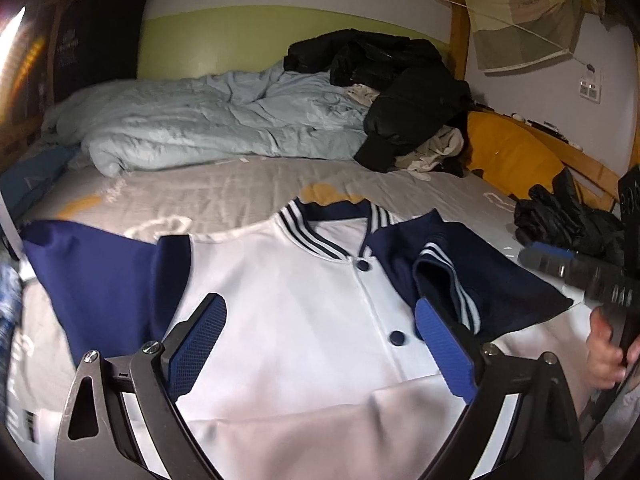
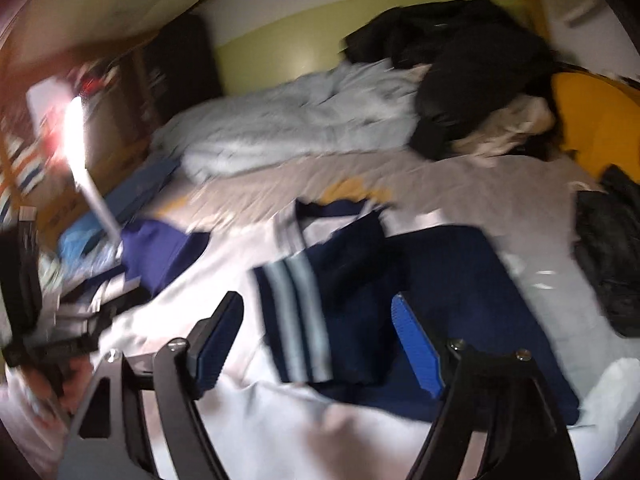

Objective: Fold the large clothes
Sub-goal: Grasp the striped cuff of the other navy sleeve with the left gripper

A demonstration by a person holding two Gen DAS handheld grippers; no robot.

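Bed (image 1: 224, 196) covered by a grey sheet, pale quilt (image 1: 208, 128) heaped at the far side, white jacket (image 1: 296, 320) spread front-up near the edge, its right navy sleeve (image 1: 472, 280) folded across the chest, left gripper (image 1: 320, 344) held wide above the jacket, right gripper (image 2: 320, 344) held wide over the sleeve, nothing gripped.

One white varsity jacket with navy sleeves (image 1: 288, 320) on the bed, two dark snap buttons (image 1: 363, 265) showing down its front. One crumpled pale blue duvet (image 1: 208, 124) behind it. One heap of black puffy coats (image 1: 400, 76), one smaller black padded garment (image 1: 568, 216) at right. One mustard-yellow pillow (image 1: 508, 156). Two blue-padded grippers, one per view (image 1: 320, 344) (image 2: 320, 340).
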